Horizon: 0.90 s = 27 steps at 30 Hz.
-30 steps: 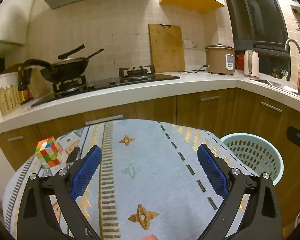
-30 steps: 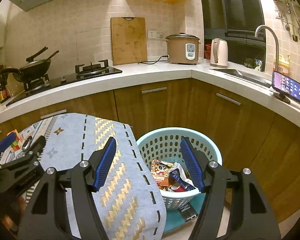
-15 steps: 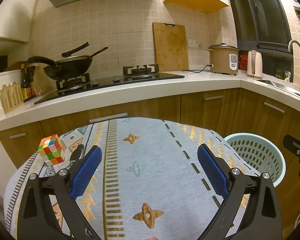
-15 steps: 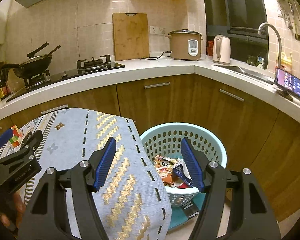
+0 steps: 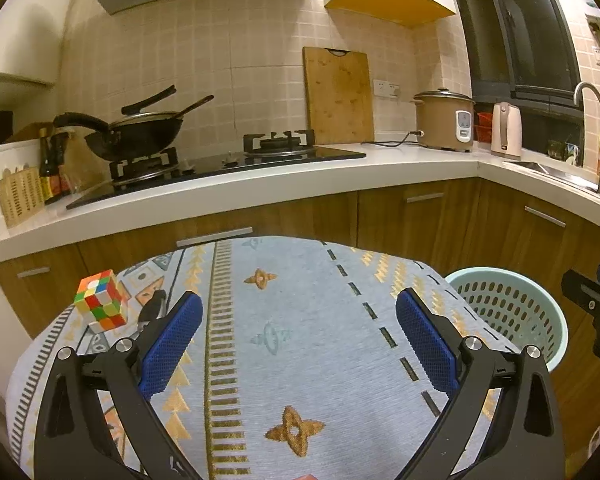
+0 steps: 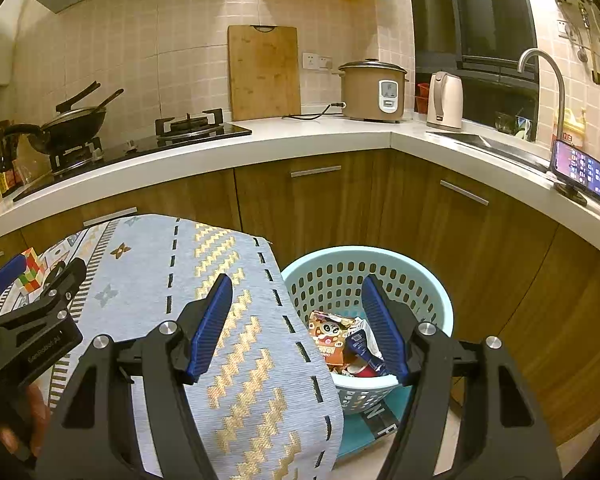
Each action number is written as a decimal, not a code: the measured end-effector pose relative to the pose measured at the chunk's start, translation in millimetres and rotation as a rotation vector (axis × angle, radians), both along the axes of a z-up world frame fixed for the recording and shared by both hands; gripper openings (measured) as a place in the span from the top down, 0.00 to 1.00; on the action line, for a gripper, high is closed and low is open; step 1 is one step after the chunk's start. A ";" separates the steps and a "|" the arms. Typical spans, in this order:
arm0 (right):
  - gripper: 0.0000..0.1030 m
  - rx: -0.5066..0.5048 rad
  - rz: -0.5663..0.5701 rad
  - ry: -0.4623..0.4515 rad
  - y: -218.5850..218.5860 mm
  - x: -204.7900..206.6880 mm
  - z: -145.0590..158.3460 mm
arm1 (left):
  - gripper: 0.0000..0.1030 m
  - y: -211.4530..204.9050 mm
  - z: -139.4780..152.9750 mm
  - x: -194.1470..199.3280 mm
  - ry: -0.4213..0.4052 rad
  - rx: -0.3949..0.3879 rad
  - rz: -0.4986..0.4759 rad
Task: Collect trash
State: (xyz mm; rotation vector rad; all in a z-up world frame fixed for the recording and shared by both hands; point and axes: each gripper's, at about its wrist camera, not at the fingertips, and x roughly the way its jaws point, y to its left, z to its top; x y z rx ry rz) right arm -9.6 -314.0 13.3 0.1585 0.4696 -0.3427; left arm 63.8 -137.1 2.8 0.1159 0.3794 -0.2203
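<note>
A light blue perforated basket (image 6: 428,292) stands on the floor to the right of the cloth-covered table (image 6: 228,344). Snack wrappers (image 6: 336,340) lie inside it. The basket also shows in the left wrist view (image 5: 540,300). My right gripper (image 6: 296,328) is open and empty, held above the table's right edge and the basket's near rim. My left gripper (image 5: 300,340) is open and empty, held over the patterned tablecloth (image 5: 300,320). No loose trash shows on the cloth.
A Rubik's cube (image 5: 100,300) and a small dark clip-like object (image 5: 152,308) sit at the table's far left. Wooden cabinets and a white counter (image 5: 340,176) run behind, with a wok, a hob, a cutting board, a rice cooker and a kettle. A phone (image 6: 580,170) stands by the sink.
Both grippers have lifted or tilted up slightly, so the table and basket sit lower in view. Both stay open and empty.
</note>
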 end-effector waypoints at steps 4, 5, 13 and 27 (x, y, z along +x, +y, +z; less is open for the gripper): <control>0.39 -0.002 0.007 0.004 0.5 0.9 -0.4 | 0.08 1.8 1.0 -0.4 -0.005 0.003 -0.001; 0.39 -0.003 0.008 0.004 0.9 0.8 -0.6 | 0.08 1.7 1.1 -0.6 -0.006 0.004 0.000; 0.39 0.008 0.023 0.010 1.2 3.8 -1.9 | 0.08 6.0 2.5 1.7 0.004 -0.012 0.003; 0.39 0.026 0.032 0.015 -0.4 5.5 -3.6 | 0.08 9.0 5.2 1.7 -0.001 -0.012 0.000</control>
